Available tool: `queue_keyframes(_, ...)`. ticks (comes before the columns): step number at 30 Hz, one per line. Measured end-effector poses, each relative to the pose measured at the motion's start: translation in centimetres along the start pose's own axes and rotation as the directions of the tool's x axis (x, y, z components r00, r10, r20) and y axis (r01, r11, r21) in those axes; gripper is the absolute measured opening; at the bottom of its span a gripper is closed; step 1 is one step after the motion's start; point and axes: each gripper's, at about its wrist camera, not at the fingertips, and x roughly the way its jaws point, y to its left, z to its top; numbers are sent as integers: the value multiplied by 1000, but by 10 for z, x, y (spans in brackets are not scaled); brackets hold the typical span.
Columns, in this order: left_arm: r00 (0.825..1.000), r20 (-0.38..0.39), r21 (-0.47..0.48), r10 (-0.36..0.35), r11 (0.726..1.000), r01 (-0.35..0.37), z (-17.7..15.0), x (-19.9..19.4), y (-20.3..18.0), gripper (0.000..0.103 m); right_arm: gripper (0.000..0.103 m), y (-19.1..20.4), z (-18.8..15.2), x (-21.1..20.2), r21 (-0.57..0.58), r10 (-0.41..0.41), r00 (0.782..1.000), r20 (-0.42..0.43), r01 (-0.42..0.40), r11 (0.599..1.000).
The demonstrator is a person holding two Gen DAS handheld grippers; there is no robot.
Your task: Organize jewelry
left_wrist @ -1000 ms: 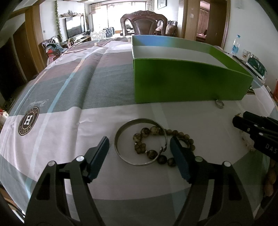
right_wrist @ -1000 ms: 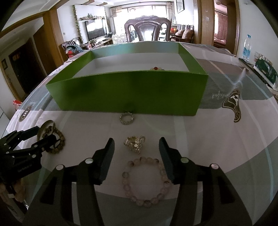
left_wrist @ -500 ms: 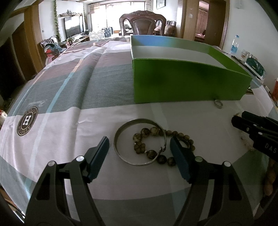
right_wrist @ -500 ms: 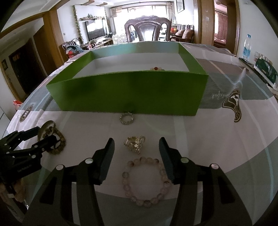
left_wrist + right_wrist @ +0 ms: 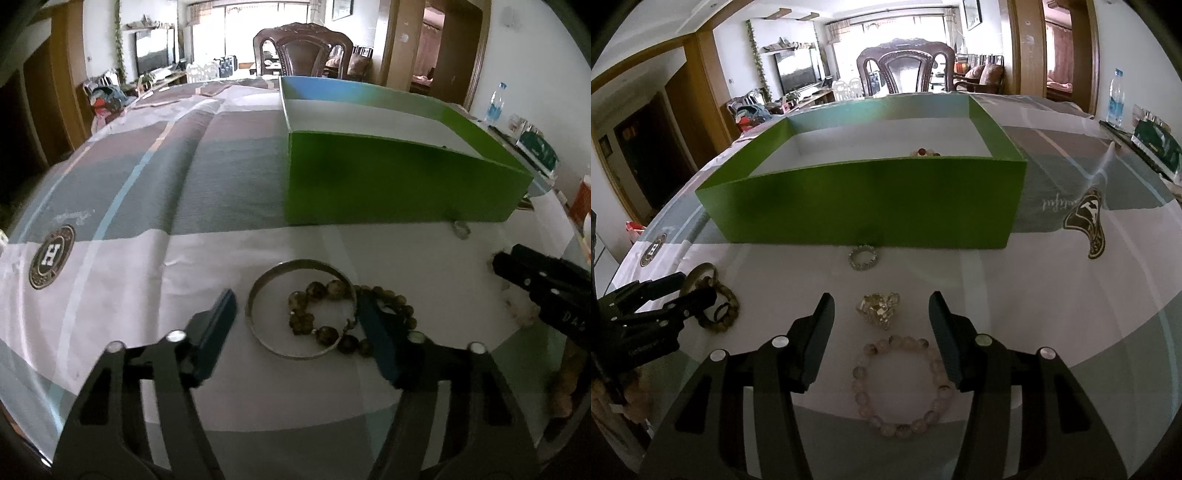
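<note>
While its jaws are closing, the left gripper (image 5: 295,321) straddles a silver bangle (image 5: 301,309) lying flat on the tabletop (image 5: 221,258); the left jaw stands just clear of the bangle's rim, the right jaw sits at or on its far rim, contact not certain. Inside and across the bangle lies a dark beaded bracelet (image 5: 325,314), its beads trailing out past the right jaw. Ahead of these jaws, well apart, stands the green box (image 5: 388,188), open-topped, white inside. A small sparkly ring (image 5: 461,229) lies close to the box's front wall, ahead and right. Far right in this view, the right gripper's black fingers show. Right gripper (image 5: 881,325): jaws spread, nothing pinched. Between the jaw tips lies a gold clustered ornament (image 5: 878,309), touching neither jaw. Nearer the camera, between the jaw bases, lies a pale beaded bracelet (image 5: 901,384); its right side runs close against the right jaw. Ahead of the jaws, the sparkly ring (image 5: 863,257) rests just before the box (image 5: 868,206). Inside the box, near its front wall, reddish and pale beads (image 5: 924,151) peek over the edge. Left of these jaws, the other gripper covers the bangle and dark beads. Tabletop wears a patterned cloth (image 5: 1071,295) under a glass sheet.
</note>
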Motion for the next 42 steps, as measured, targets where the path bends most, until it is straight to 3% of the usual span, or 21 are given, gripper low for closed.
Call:
queue_keyframes(5, 1000, 4, 8, 22, 1000, -22, 1, 0, -1, 60, 53, 1, 0, 1, 0, -9, 1000, -4, 9, 1000)
queue_keyframes(10, 1000, 5, 9, 26, 1000, -26, 1, -1, -2, 60, 59, 11, 0, 10, -59, -79, 995, -55, 76, 995)
queue_keyframes(16, 1000, 6, 11, 24, 1000, -24, 1, -1, -3, 61, 58, 15, 4, 15, -87, -116, 991, -62, 111, 990)
queue_keyframes(17, 1000, 6, 12, 24, 1000, -24, 1, 0, -4, 61, 57, 16, 4, 16, -95, -116, 991, -63, 109, 989)
queue_keyframes(18, 1000, 6, 11, 23, 1000, -23, 1, 0, -3, 60, 47, 17, 4, 16, -99, -107, 992, -62, 101, 990)
queue_keyframes(19, 1000, 6, 11, 23, 1000, -23, 1, 0, -4, 60, 31, 20, 4, 17, -109, -99, 993, -60, 92, 990)
queue_keyframes(21, 1000, 5, 8, 23, 1000, -23, 1, 0, -4, 60, 23, 25, 4, 18, -136, -121, 991, -55, 113, 984)
queue_keyframes(35, 996, 91, 2, -12, 1000, 12, 18, -45, -7, 60, 22, 22, 25, -18, -120, -73, 997, 6, 74, 990)
queue_keyframes(42, 988, 147, 68, -39, 997, 29, 76, -60, -27, 60, 22, 18, 79, -43, -112, -77, 991, 112, 90, 990)
